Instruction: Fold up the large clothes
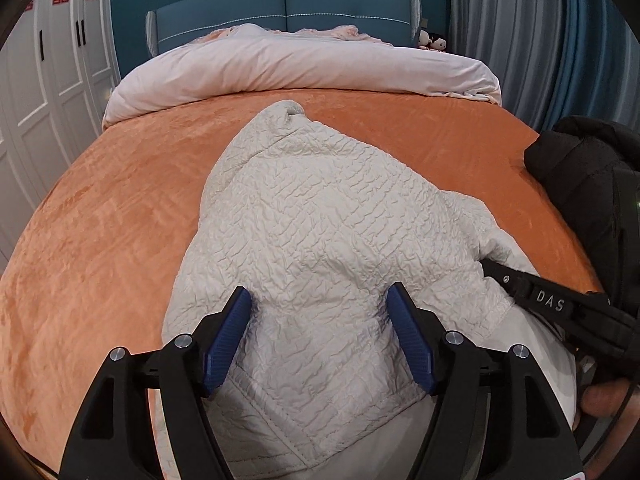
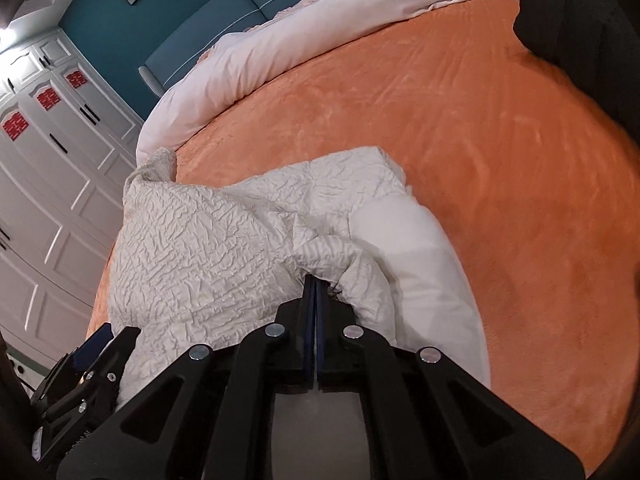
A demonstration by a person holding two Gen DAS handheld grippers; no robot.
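A cream quilted jacket (image 1: 316, 216) lies on the orange bed cover (image 1: 120, 216), its collar end pointing toward the headboard. My left gripper (image 1: 318, 300) is open, its blue pads spread over the near part of the jacket with nothing between them. My right gripper (image 2: 314, 284) is shut on a bunched fold of the jacket (image 2: 224, 248) at its right side, beside the smooth white lining (image 2: 412, 256). The right gripper also shows in the left wrist view (image 1: 486, 265), and the left gripper in the right wrist view (image 2: 100, 344).
A folded pale pink duvet (image 1: 304, 64) lies across the head of the bed before the blue headboard (image 1: 284, 4). A black garment (image 1: 580, 168) sits at the bed's right edge. White wardrobes (image 1: 52, 80) stand left, curtains (image 1: 520, 32) right.
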